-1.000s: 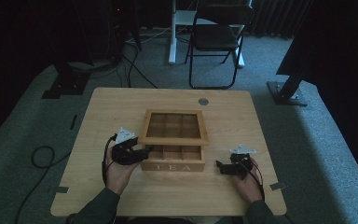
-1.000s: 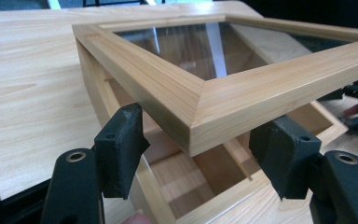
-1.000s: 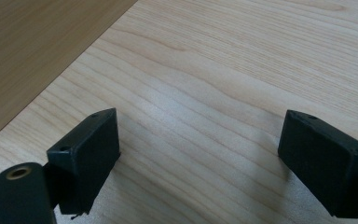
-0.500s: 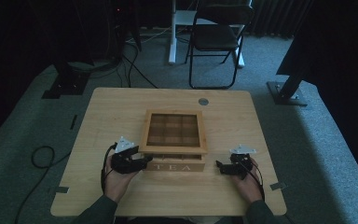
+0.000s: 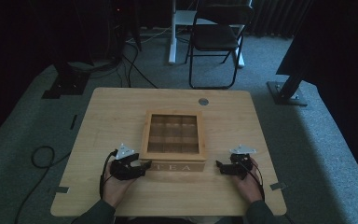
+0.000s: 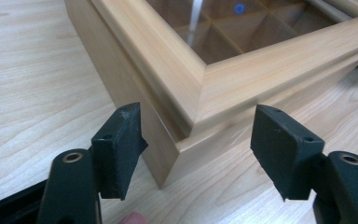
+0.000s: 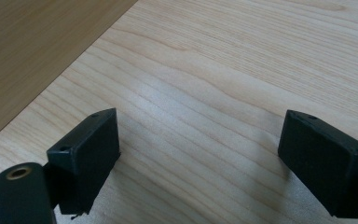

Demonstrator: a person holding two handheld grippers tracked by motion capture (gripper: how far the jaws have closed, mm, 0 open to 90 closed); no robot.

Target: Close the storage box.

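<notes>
High view: the wooden tea box [image 5: 175, 141] sits in the middle of the bamboo-topped table [image 5: 107, 116], its windowed lid [image 5: 174, 134] lying flat and shut, the word TEA on the front wall facing the person. From the box, the left gripper [image 5: 142, 166] lies at about 8 o'clock, right at the front left corner; the right gripper [image 5: 220, 166] lies at about 4 o'clock, apart from the front right corner. Both hands rest low on the table, probably because the lid is down and nothing needs lifting. A small round grommet [image 5: 203, 101] sits at 12 o'clock beyond the box, and a folding chair [image 5: 216, 39] stands on the carpet behind.

Left gripper view: the jaws straddle the box's front corner, one pad [image 6: 121, 144] at 8 o'clock of it and the other at 4 o'clock, both clear of the wood. They have just been opening, and the corner stands between them unpressed, so this reads as a let-go once the lid had settled on its seat. Through the glass, the dividers [image 6: 223, 32] of the compartments show at 12 o'clock.

Right gripper view: the jaws gape wide over bare table, grasping nothing. The box's side wall [image 7: 32, 51] fills the 10 o'clock corner, well off the pads, so this hand seems merely parked and waiting.
</notes>
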